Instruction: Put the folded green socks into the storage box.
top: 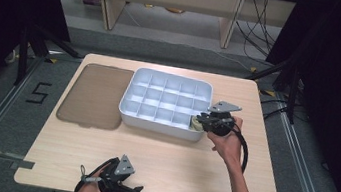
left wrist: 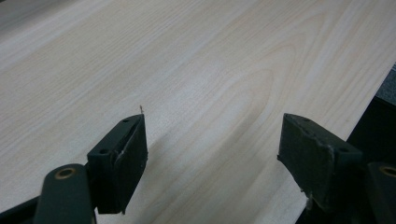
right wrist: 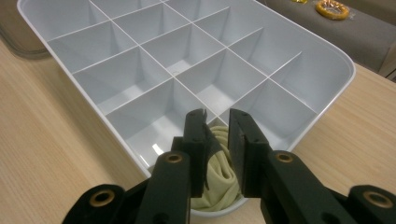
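1. Right tool (right wrist: pixel 217 135) hangs over the white divided tray (top: pixel 168 78), jaws slightly parted, not pressing the rolled pale-yellow cloth (right wrist: pixel 219 182) in its near corner compartment.
2. Left tool (left wrist: pixel 212 154) stands wide apart above the bare bench (left wrist: pixel 196 60).

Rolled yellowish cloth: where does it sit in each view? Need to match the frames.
High view: the rolled yellowish cloth lies in the near right corner compartment of the white divided tray, under the right gripper.
Left gripper view: not in it; bare table ahead of the open jaws.
Right gripper view: bottom centre, between the jaws, in the nearest compartment.
Shared landmark: the tray's corner.
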`<state>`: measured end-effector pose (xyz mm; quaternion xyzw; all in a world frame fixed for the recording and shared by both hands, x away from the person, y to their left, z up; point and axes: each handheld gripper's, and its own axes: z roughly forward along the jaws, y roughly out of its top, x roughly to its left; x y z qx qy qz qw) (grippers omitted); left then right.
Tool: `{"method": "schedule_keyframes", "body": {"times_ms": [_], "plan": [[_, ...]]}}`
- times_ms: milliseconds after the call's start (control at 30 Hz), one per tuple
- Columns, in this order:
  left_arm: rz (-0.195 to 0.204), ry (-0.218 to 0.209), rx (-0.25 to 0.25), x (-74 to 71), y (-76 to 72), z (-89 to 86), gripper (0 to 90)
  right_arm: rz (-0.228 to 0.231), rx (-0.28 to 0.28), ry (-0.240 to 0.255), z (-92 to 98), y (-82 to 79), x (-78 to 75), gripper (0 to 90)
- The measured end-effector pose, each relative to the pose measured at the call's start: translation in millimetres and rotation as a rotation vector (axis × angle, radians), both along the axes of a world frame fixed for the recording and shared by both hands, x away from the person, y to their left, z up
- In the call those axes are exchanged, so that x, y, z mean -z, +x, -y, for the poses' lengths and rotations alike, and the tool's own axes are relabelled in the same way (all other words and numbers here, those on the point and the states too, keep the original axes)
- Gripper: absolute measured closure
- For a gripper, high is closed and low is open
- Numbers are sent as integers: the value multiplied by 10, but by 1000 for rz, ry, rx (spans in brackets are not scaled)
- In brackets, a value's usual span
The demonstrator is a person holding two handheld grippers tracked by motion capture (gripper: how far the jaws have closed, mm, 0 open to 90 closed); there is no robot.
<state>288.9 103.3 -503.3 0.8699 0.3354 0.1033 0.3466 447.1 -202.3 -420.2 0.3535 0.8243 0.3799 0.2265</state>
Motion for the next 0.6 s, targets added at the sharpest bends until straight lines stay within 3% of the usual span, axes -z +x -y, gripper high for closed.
{"method": "schedule_keyframes", "body": {"times_ms": [400,433,600], "plan": [[1,3,-3,1,8,-8,233,24,-3,7,6,-40,-17,673],[-4,-2,-15,6,3,-5,233,6,2,9,6,-53,-26,648],[7,-1,-8,-3,10,-13,231,10,5,20,14,-80,-3,606]]}}
